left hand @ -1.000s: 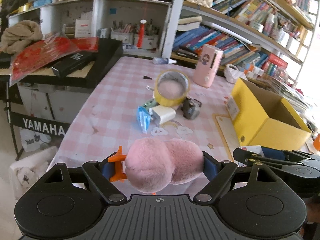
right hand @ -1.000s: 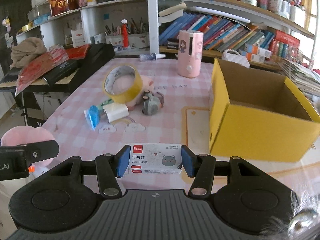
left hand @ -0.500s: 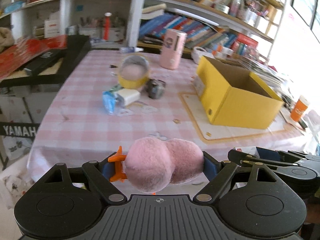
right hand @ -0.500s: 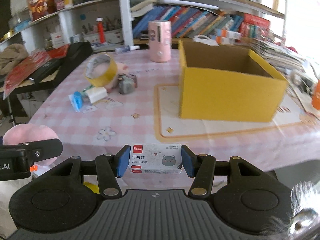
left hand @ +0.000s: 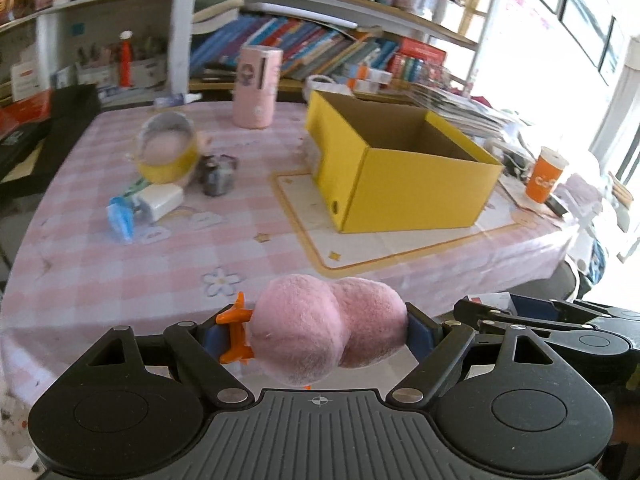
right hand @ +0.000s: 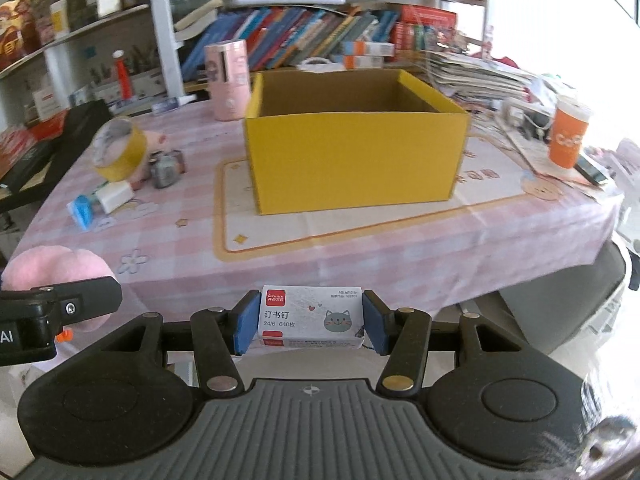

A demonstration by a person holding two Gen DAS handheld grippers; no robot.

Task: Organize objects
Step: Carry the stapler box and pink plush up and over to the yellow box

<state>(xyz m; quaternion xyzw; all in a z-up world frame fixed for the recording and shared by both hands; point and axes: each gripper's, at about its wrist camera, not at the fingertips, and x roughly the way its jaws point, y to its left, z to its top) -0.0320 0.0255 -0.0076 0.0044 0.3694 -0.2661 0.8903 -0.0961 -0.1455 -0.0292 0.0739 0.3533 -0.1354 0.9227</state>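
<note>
Left wrist view: the left gripper (left hand: 326,330) pinches one pink plush toy (left hand: 326,334) off the table's near edge. One yellow box (left hand: 404,172) stands open on the table (left hand: 120,264); no contents show.

Right wrist view: the right gripper (right hand: 310,322) clamps one staple box (right hand: 311,315), also off the near edge. The yellow box's (right hand: 356,160) visible interior is bare. One tape roll (right hand: 118,154) and one orange cup (right hand: 568,136) stand on the table.

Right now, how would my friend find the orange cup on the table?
Start at the big yellow box in the middle of the pink checked table. Look past the box's right side, near the table's right edge, in front of the stacked papers. There stands the orange cup, upright, with a white lid, the only orange thing there.
</note>
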